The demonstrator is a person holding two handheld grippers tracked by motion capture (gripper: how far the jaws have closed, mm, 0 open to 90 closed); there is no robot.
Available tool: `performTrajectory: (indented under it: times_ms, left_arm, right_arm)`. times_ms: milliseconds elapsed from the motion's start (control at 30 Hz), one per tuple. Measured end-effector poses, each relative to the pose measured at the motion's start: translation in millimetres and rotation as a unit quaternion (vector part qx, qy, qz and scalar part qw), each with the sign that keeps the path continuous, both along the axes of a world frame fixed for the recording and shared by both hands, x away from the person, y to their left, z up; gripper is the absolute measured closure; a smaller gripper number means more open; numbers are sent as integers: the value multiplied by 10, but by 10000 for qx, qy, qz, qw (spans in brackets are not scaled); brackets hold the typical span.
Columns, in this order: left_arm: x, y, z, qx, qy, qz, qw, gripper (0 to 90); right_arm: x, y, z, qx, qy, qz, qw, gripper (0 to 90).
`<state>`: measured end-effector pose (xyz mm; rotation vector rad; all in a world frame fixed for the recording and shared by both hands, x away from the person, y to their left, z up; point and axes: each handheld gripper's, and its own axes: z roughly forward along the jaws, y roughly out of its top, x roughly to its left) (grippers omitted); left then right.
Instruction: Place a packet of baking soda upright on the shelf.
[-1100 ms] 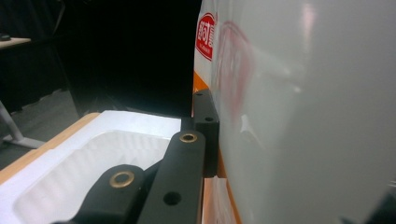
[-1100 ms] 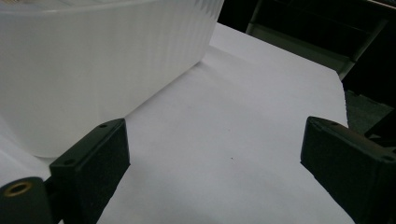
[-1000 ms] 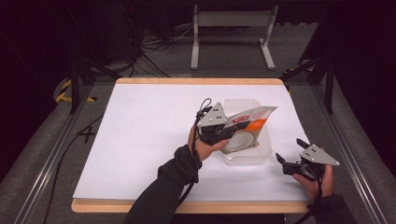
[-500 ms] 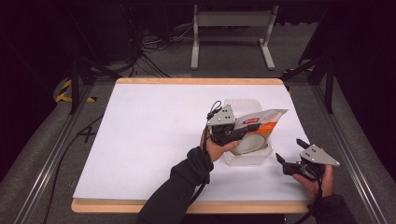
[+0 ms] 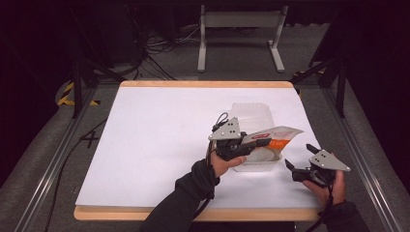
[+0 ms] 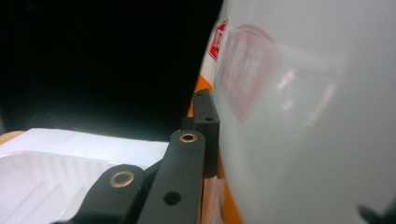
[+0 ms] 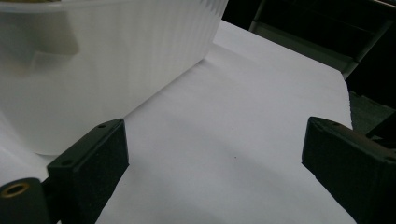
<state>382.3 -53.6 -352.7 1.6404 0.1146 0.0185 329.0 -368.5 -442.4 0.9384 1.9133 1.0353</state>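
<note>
A white and orange snack bag (image 5: 270,137) hangs over a clear plastic tub (image 5: 254,116) right of the table's middle. My left gripper (image 5: 244,145) is shut on the bag's near end and holds it above the tub. In the left gripper view the bag (image 6: 303,121) looms large at the right, pinched at its edge by the black jaws, with the tub (image 6: 46,182) low at the left. My right gripper (image 5: 296,165) rests open on the white table cover, just right of the tub. In the right gripper view the tub's ribbed wall (image 7: 93,70) stands ahead and to the left of the spread jaws.
The white cover (image 5: 159,140) spreads wide over the table to the left of the tub. Its wooden edge (image 5: 193,214) runs along the front. A metal frame (image 5: 237,34) and cables stand on the dark floor beyond the far edge.
My left gripper has carried the bag to the right over the tub, and the bag now lies flatter, pointing right. The right gripper has stayed where it was.
</note>
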Motion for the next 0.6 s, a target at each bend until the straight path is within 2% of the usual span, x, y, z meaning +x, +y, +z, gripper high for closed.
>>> performTrajectory:
  times_ms: [133,333,400,600]
  left_arm:
    - [42,-36,-85,36,149,43,9999,898]
    - [119,-99,-348,282,378,83,9989,897]
    - [115,-87,-436,247,480,38,9985,895]
    - [82,22,-428,374,429,200,9982,856]
  right_arm:
    - [2,0,0,-2,7,8,10000,73]
    - [1,-1,1,-4,14,20,10000,72]
    - [-1,-2,0,10,7,16,10000,72]
    - [0,2,0,-12,4,11,10000,72]
